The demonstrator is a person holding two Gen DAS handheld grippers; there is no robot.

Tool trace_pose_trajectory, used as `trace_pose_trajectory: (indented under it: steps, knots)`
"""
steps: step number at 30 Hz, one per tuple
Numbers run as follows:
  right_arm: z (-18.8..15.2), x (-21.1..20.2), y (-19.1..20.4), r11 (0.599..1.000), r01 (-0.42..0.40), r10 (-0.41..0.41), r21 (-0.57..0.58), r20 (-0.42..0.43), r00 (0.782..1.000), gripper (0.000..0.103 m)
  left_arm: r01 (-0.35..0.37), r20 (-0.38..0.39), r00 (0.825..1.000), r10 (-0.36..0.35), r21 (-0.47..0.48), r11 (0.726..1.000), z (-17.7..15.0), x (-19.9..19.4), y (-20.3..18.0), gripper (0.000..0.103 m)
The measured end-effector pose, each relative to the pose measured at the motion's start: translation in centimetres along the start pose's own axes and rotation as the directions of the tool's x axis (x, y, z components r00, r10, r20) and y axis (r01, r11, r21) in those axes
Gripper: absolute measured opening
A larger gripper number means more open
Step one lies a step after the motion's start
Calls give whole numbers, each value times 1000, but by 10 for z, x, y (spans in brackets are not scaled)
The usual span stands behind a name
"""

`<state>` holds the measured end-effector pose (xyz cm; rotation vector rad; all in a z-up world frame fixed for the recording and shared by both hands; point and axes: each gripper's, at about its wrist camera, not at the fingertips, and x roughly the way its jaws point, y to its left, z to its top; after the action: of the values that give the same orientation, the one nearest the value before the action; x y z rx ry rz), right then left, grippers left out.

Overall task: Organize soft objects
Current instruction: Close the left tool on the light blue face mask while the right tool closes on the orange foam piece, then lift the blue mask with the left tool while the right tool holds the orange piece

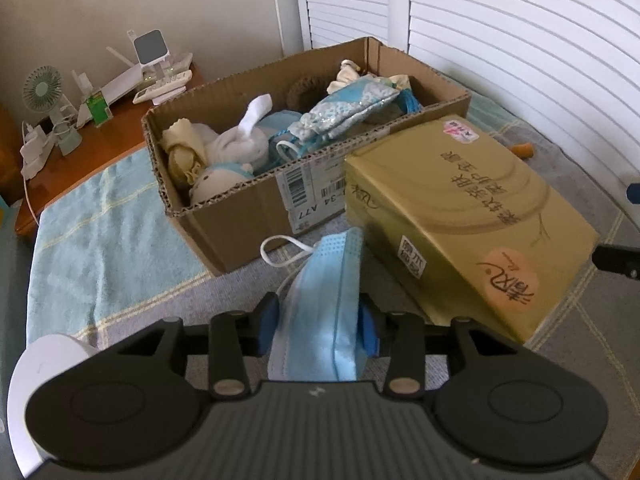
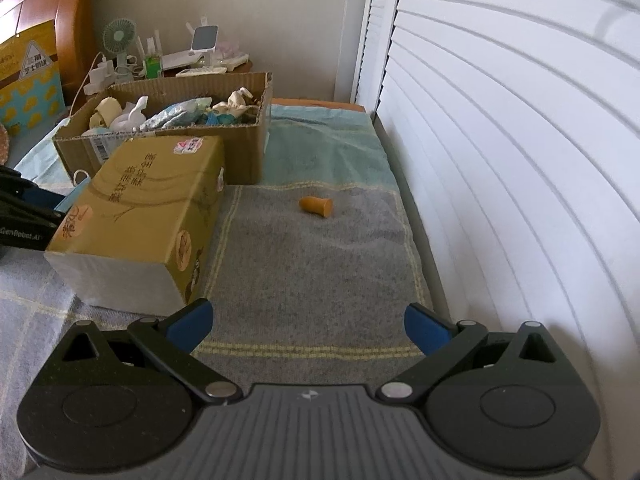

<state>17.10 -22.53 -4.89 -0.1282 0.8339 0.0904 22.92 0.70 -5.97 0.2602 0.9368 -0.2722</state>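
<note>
My left gripper point(image 1: 320, 320) is shut on a blue face mask point(image 1: 324, 300), held just in front of an open cardboard box point(image 1: 240, 216) that holds several soft toys and cloths point(image 1: 224, 148). The box also shows in the right wrist view point(image 2: 240, 148). My right gripper point(image 2: 308, 324) is open and empty above a grey towel point(image 2: 312, 264). A small orange soft object point(image 2: 316, 205) lies on that towel ahead of it, also seen small in the left wrist view point(image 1: 522, 148).
A closed yellow carton point(image 1: 460, 216) lies right of the mask, also in the right wrist view point(image 2: 148, 216). A light blue towel point(image 1: 104, 248) lies at left. A wooden side table point(image 1: 80, 152) holds a fan and small devices. White louvred doors point(image 2: 520, 160) stand at right.
</note>
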Motion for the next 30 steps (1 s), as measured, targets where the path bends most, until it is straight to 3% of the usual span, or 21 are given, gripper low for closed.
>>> trace_pose_trajectory:
  steps: [12, 14, 27, 30]
  knots:
    - [19, 28, -14, 998, 21, -23, 66, 36, 999, 103, 17, 4, 1000, -17, -16, 1000, -1, 1, 5, 43]
    - [24, 30, -14, 998, 20, -23, 54, 55, 998, 99, 19, 4, 1000, -19, -17, 1000, 0, 1, 6, 43]
    - [42, 53, -8, 999, -54, 54, 0, 74, 996, 33, 31, 1, 1000, -31, -19, 999, 0, 2, 8, 45]
    - [43, 60, -7, 998, -68, 67, 10, 64, 996, 32, 33, 1, 999, -33, -19, 999, 0, 2, 8, 45]
